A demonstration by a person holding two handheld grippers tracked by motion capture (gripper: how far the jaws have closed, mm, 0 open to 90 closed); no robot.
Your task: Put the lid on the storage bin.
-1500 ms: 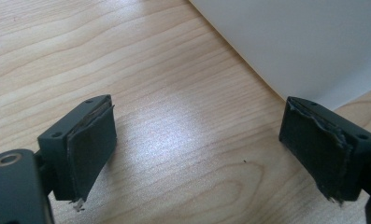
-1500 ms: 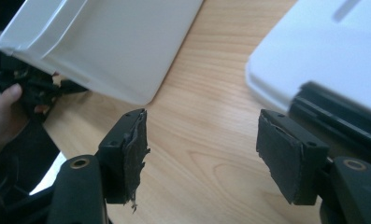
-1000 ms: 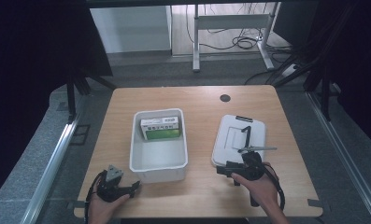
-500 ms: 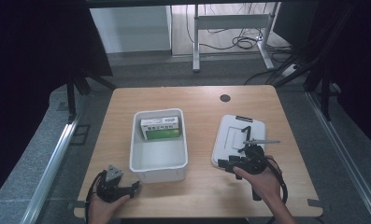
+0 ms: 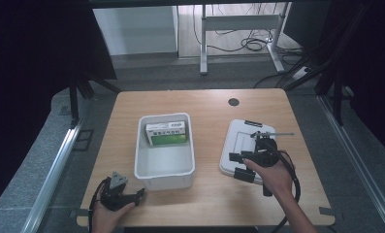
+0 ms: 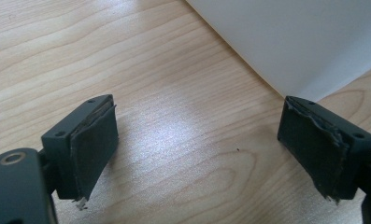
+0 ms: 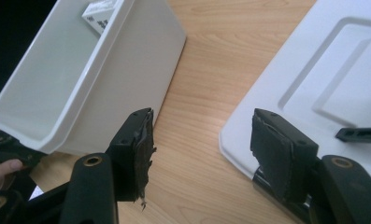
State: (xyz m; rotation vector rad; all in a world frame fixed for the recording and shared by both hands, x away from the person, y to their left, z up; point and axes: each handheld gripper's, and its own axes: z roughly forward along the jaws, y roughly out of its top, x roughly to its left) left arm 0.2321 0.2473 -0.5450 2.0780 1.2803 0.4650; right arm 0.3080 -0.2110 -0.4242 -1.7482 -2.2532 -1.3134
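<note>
A white bin [image 5: 142, 165] stands mid-table with a green-and-white box [image 5: 167, 133] lying at its far end. A flat white lid [image 5: 238, 133] lies to its right. My right gripper [image 5: 239, 166] hovers open over the lid's near left edge, pointing left toward the bin. In the right gripper view its jaws [image 7: 202, 149] stand wide apart: one over the bare wood between the bin [image 7: 122, 79] and the lid [image 7: 314, 74], the other over the lid's corner. My left gripper [image 5: 137, 195] rests open at the table's front left, with the bin's wall [image 6: 304, 42] just ahead of its jaws [image 6: 197, 149].
The wooden table [image 5: 207, 104] has a dark round hole [image 5: 233, 102] near its far edge. A black clip [image 7: 360, 134] lies on the lid. Beyond the table are a grey floor, a desk frame and cables. Bare wood lies between the bin and the lid.
My right gripper has moved away from the front edge, up over the lid's near left part. The left gripper, bin and lid have stayed put.
</note>
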